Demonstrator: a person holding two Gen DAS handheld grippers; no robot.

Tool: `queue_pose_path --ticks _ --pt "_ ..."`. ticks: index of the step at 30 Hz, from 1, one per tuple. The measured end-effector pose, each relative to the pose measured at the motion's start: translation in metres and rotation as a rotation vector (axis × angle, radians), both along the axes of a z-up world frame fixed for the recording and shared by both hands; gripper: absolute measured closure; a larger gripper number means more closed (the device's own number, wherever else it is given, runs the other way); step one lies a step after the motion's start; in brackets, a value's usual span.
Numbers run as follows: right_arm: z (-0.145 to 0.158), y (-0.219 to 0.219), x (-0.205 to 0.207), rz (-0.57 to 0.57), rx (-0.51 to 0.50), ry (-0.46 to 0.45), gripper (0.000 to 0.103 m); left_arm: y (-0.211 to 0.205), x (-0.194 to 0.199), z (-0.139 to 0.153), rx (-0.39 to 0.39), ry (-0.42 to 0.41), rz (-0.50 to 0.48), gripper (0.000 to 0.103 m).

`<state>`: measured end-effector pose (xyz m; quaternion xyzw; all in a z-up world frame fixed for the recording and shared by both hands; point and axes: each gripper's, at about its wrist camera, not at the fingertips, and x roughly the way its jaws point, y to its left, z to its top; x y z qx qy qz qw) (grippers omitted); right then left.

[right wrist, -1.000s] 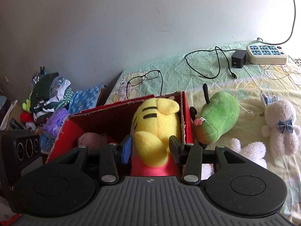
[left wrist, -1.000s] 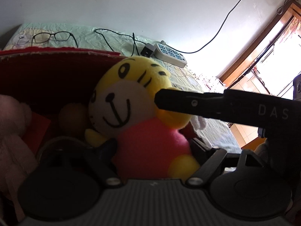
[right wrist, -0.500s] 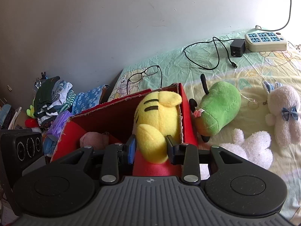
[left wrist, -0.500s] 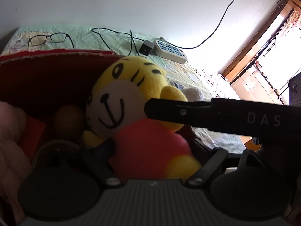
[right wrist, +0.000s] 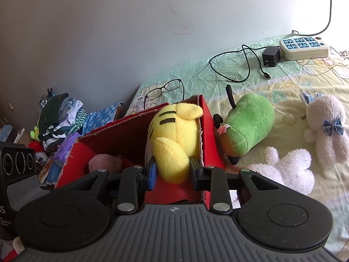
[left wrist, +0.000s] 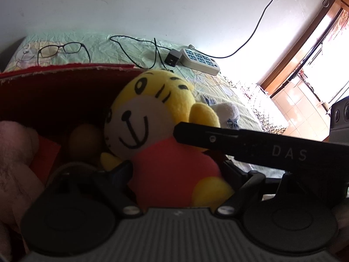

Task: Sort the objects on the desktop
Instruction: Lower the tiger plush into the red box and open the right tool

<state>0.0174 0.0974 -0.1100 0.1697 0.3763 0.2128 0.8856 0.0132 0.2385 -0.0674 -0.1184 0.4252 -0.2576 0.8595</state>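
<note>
The bed (right wrist: 283, 83) carries the red box (right wrist: 209, 131). The yellow tiger plush (right wrist: 174, 139) stands in the box's 3 o'clock corner. The right claw (right wrist: 172, 171) is closing, both pads pressing the plush's arm. The left claw (left wrist: 174, 174) is opening, fingers wide apart flanking the plush's red body at 6 o'clock.

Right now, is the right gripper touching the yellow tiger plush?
Touching. In the right wrist view, the right gripper has both fingers pressed against the yellow tiger plush, still closing on it over the red box.
</note>
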Motion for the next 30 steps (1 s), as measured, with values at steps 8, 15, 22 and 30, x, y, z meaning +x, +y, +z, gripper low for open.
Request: queue_pose_path --ticks 8,15,22,30 --pt "0.0 0.004 -0.004 0.005 -0.032 -0.025 0.073 -0.006 0.0 -0.005 0.024 0.011 0.016 0.011" --pt "-0.001 0.007 -0.007 0.01 -0.056 -0.056 0.073 -0.007 0.0 -0.007 0.04 0.017 0.024 0.008" --pt "-0.002 0.006 -0.008 0.019 -0.051 -0.071 0.073 -0.008 0.001 -0.009 0.059 0.019 0.036 0.005" --pt "-0.002 0.007 -0.011 0.027 -0.075 -0.098 0.073 -0.009 -0.002 -0.011 0.068 0.018 0.046 0.003"
